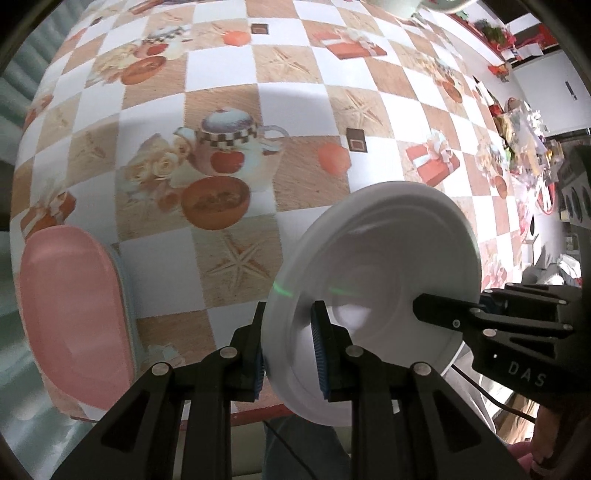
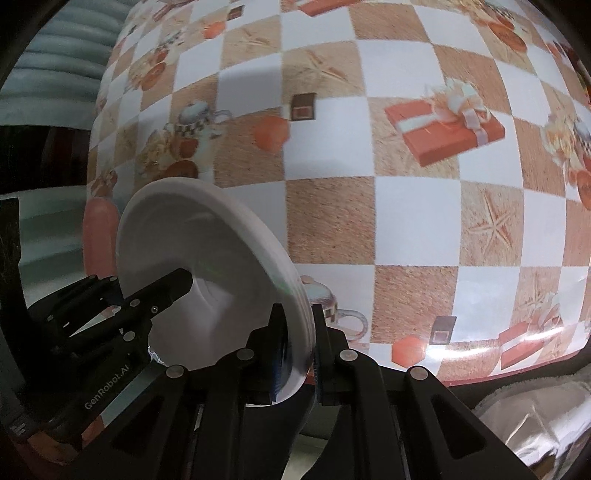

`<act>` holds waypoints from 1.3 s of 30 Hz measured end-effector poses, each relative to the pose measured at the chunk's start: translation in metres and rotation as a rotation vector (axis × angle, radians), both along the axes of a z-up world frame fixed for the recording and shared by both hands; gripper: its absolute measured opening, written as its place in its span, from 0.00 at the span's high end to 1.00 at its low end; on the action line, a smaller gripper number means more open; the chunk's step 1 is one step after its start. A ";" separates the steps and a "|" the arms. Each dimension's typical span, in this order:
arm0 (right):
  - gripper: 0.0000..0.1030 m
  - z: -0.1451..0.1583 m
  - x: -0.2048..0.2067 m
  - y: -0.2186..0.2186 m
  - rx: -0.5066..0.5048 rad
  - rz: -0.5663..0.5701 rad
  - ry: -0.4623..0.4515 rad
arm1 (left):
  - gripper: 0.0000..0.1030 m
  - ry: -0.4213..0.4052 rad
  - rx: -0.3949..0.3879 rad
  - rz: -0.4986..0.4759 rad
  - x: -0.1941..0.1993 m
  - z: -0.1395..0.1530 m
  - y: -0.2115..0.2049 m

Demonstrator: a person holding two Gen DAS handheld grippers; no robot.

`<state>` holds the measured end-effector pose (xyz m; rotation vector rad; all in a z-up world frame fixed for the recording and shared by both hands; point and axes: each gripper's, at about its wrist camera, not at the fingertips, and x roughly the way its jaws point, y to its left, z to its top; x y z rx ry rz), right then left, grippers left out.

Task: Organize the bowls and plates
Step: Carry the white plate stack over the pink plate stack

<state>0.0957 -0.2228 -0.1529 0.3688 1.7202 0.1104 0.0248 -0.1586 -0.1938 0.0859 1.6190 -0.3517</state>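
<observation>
A white plate [image 1: 373,273] hangs tilted on edge above the checked tablecloth [image 1: 229,92], held from both sides. My left gripper [image 1: 290,350] is shut on the plate's near rim. My right gripper [image 2: 300,350] is shut on the opposite rim of the same white plate [image 2: 207,236]. The right gripper's black finger [image 1: 439,314] reaches over the plate's face in the left wrist view. The left gripper's finger [image 2: 173,286] does likewise in the right wrist view. A pink plate [image 1: 70,314] lies at the table's left end on a pale blue-green plate [image 1: 125,291].
Pale dishes [image 1: 406,4] sit at the table's far edge. Clutter of packets and red items [image 1: 517,147] crowds the far right end. The table's red front edge [image 1: 258,410] runs just below my left gripper. Shiny grey fabric [image 2: 535,424] lies off the table.
</observation>
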 end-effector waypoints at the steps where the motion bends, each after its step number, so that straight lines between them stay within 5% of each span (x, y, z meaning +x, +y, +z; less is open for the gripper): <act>1: 0.86 0.002 0.001 0.003 -0.003 0.008 -0.003 | 0.76 -0.005 -0.001 0.008 0.000 0.001 0.002; 39: 0.86 0.030 0.037 0.148 0.002 0.269 -0.081 | 0.76 -0.111 0.019 0.278 -0.020 0.047 0.158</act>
